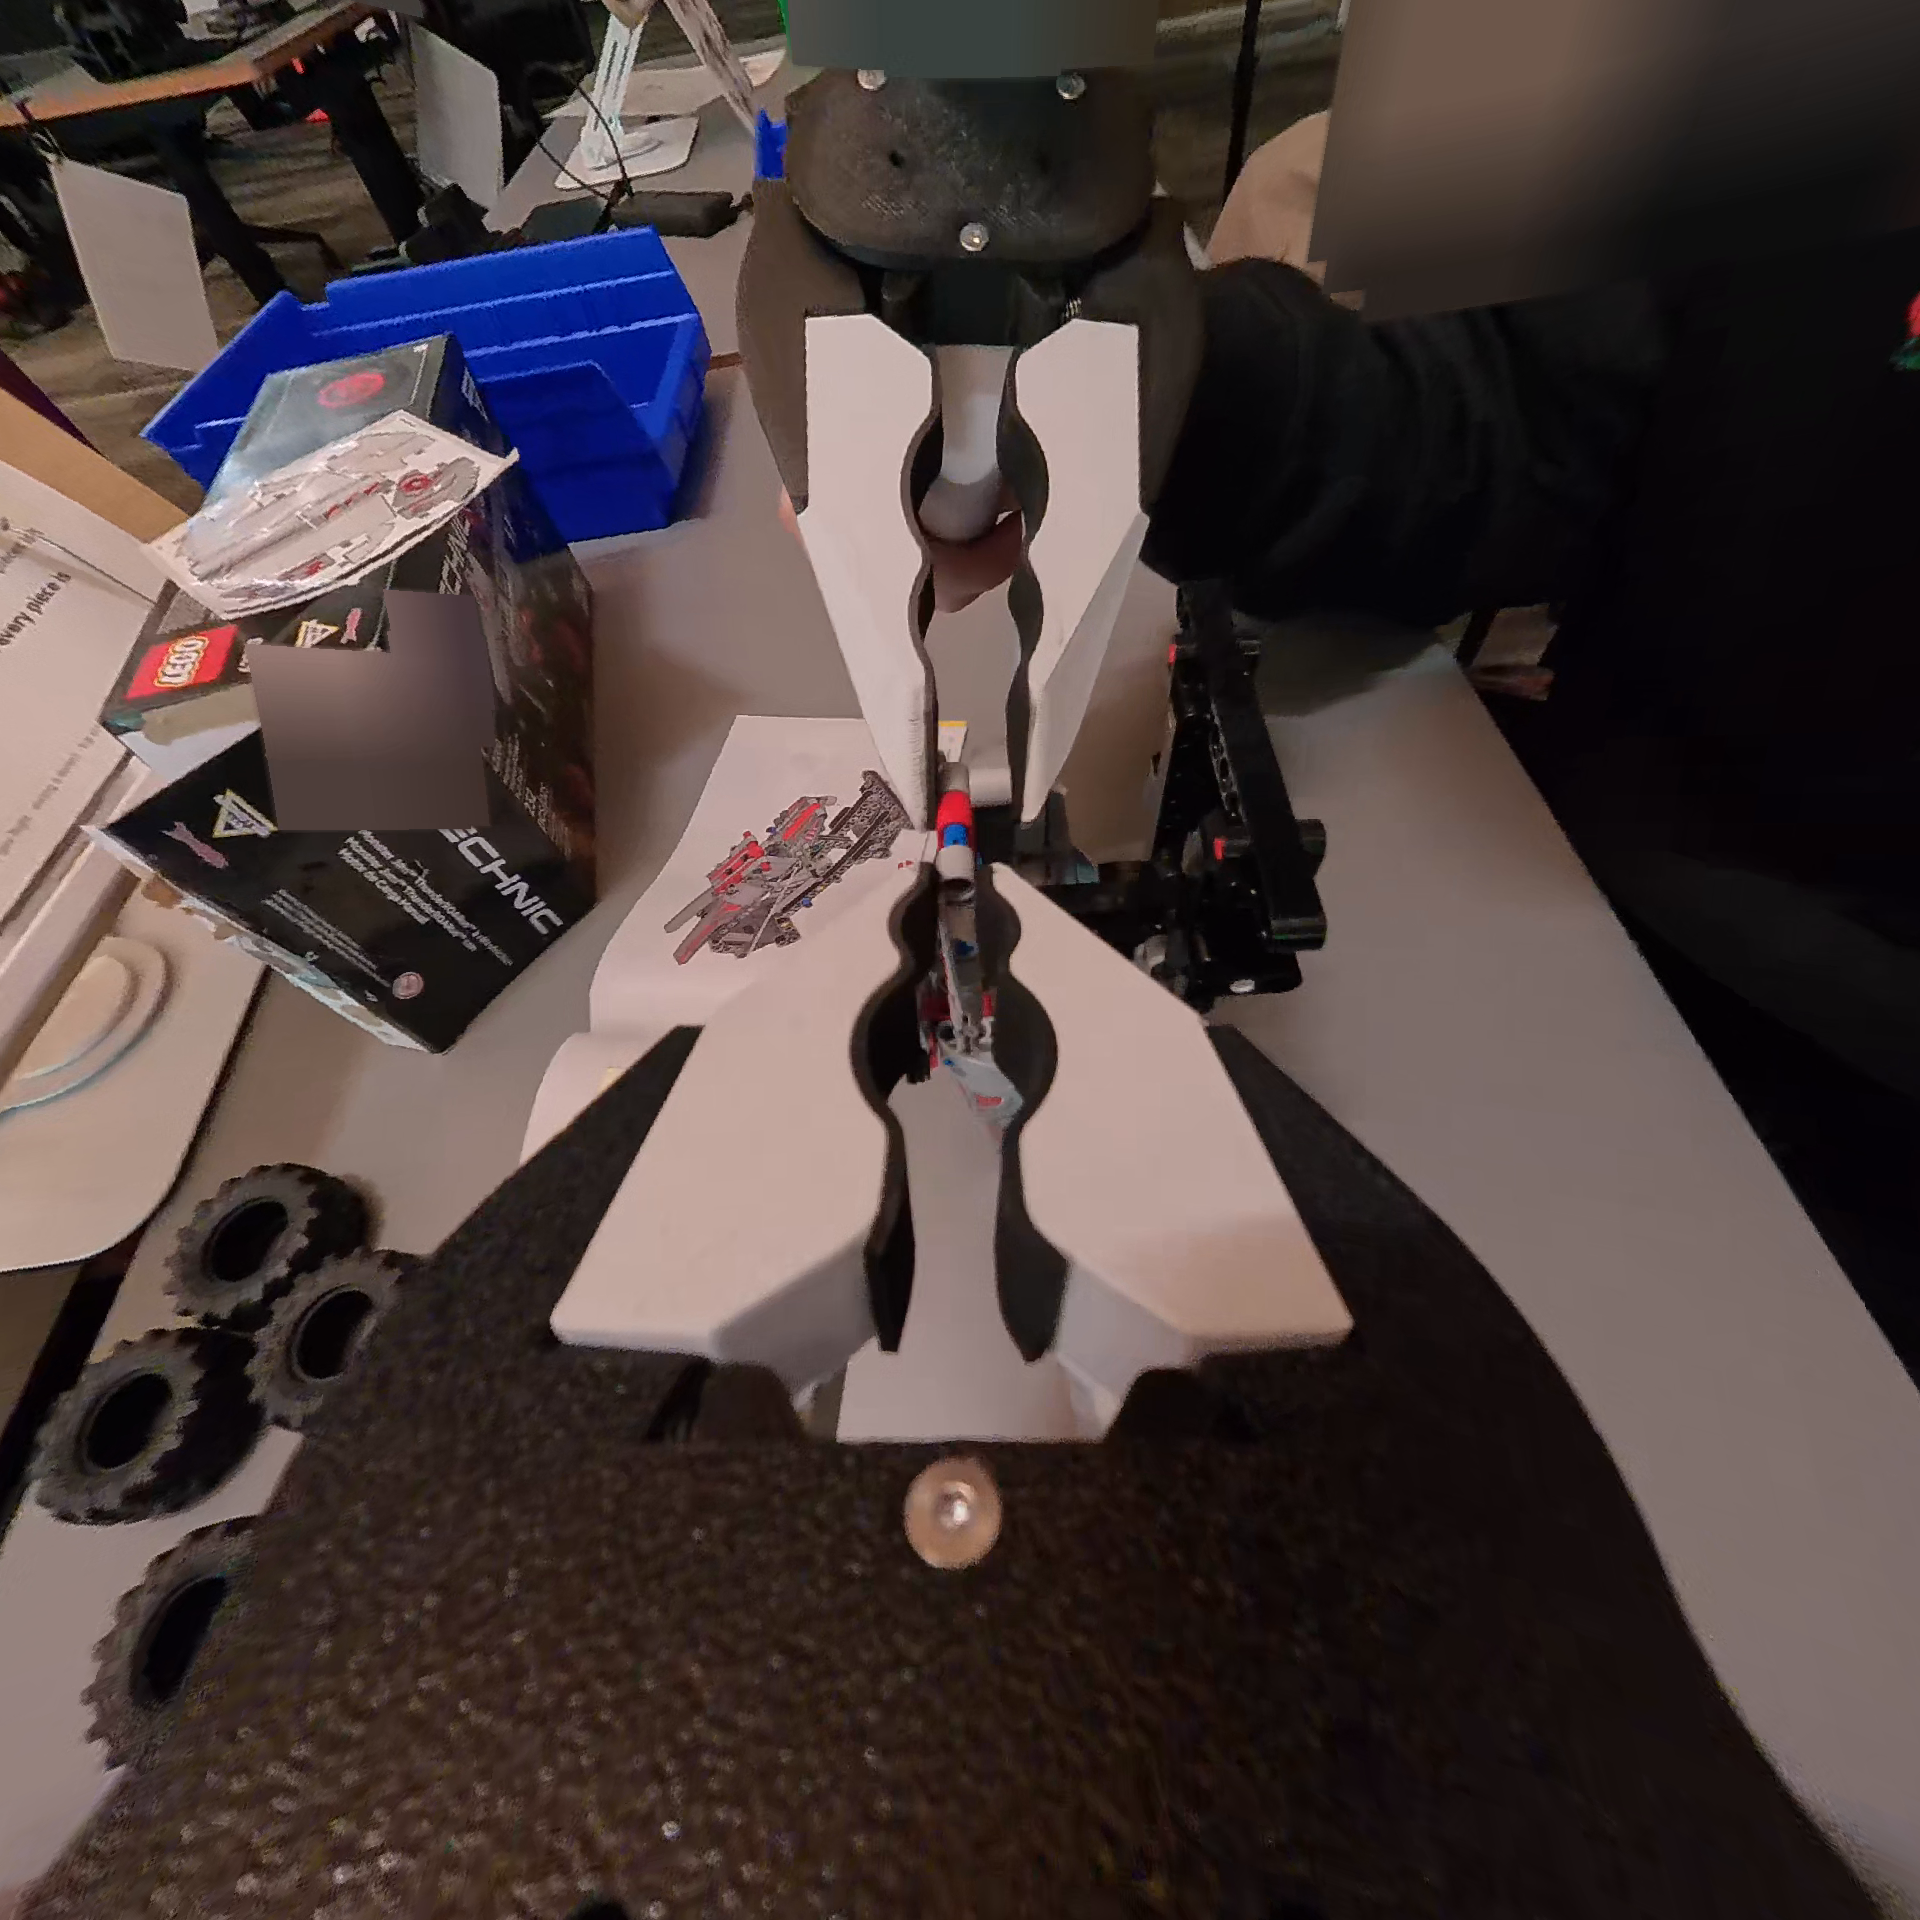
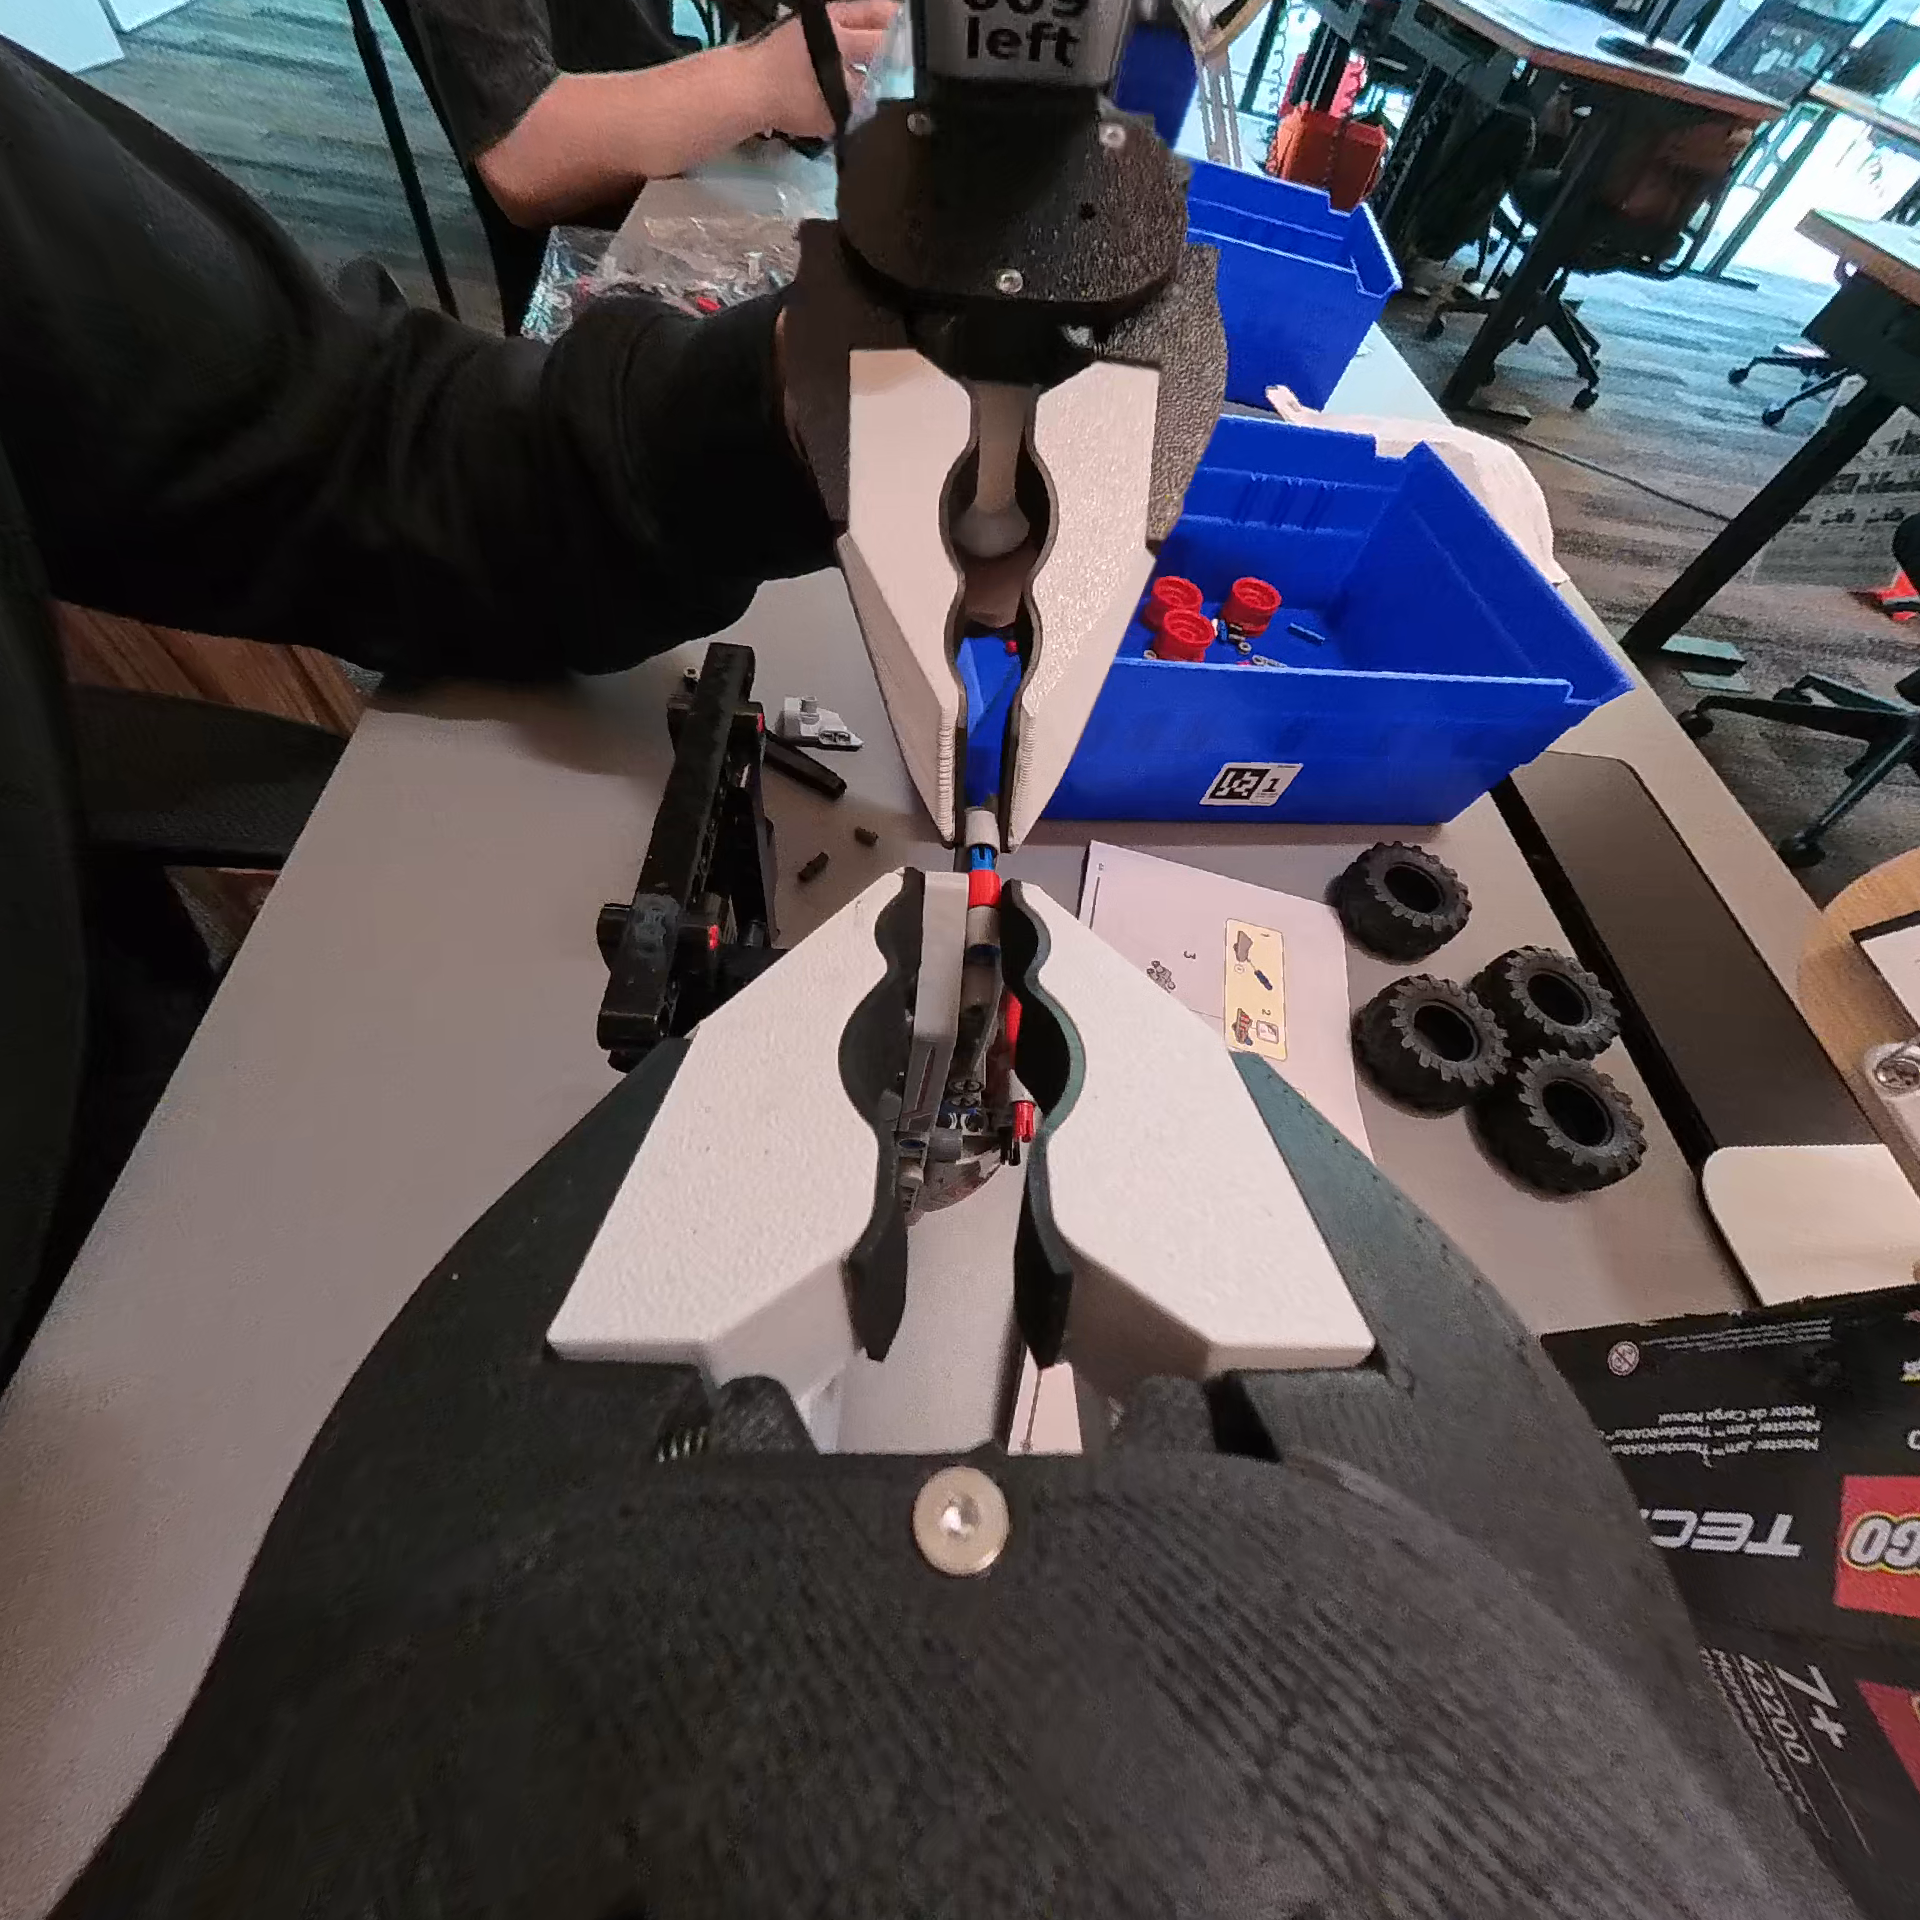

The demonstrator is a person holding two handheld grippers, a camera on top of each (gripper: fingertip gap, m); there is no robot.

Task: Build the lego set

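A small grey, red and blue lego subassembly (image 1: 964, 997) hangs between my two grippers, which meet tip to tip above the table. My left gripper (image 1: 956, 878) is shut on the grey end of its axle, and it also shows in the right wrist view (image 2: 982, 831). My right gripper (image 2: 966, 888) is shut on the subassembly (image 2: 940, 997) by its grey panel and red collar, and it also shows in the left wrist view (image 1: 971, 805). A black lego frame (image 2: 696, 862) lies on the table beside them, seen too in the left wrist view (image 1: 1236, 831).
Several black tyres (image 2: 1496, 1029) lie by the open instruction booklet (image 2: 1195, 935). A blue bin (image 2: 1455, 665) holds red wheel hubs (image 2: 1205, 613). The black set box (image 1: 416, 862) carries a sticker sheet (image 1: 332, 509). A small grey piece (image 2: 816, 724) and loose black pins (image 2: 816, 862) lie near the frame. The tips of both grippers are at nearly the same place.
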